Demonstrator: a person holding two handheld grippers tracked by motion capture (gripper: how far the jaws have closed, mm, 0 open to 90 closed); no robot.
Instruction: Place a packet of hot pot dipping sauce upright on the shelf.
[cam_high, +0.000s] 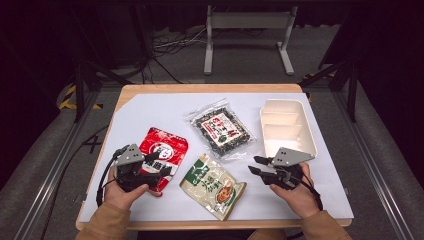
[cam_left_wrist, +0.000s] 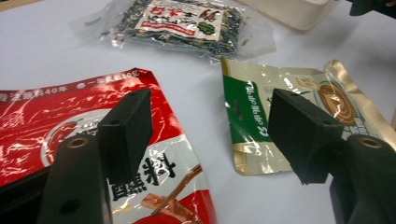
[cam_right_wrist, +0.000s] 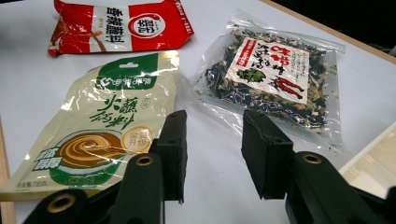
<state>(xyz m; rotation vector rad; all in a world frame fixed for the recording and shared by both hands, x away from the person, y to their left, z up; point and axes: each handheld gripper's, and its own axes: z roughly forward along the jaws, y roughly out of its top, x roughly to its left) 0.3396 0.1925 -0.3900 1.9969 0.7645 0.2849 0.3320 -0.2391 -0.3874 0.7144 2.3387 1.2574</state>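
High view: a person sits at a wooden table (cam_high: 210, 89) covered w/ a white sheet (cam_high: 150, 112), one hand-held gripper in each hand, forearms coming in from the bottom edge. Left gripper (cam_high: 161, 164) sits over the lower right part of the red sauce packet (cam_high: 162, 152), jaws spread, nothing pinched between them (the red packet lies flat on the sheet). Right gripper (cam_high: 256, 165) hovers just left of the person's right hand (cam_high: 295, 192), jaws also apart, nothing between them, pointing toward the gap between the beige-green sauce pouch (cam_high: 212, 186) and the clear bag of dried seaweed mix (cam_high: 222, 129). Cream divided tray (cam_high: 287, 125) stands at the sheet's right side, just behind the right gripper.

Left gripper view: both black jaws rise from the bottom, wide apart; the red packet (cam_left_wrist: 70, 121) lies under the left jaw, the beige-green pouch (cam_left_wrist: 247, 112) behind the right jaw, the seaweed bag (cam_left_wrist: 182, 23) farther off, the tray's edge (cam_left_wrist: 299, 9) at top right. Bare sheet shows between the pads, so no grip.

Right gripper view: jaws stand partly apart over bare sheet; the beige-green pouch (cam_right_wrist: 102, 121) lies to their left, the seaweed bag (cam_right_wrist: 275, 77) ahead to the right, the red packet (cam_right_wrist: 121, 25) at the top, approx. beyond the pouch. Pouch and seaweed bag lie just beside each other; whether their edges touch can't be told
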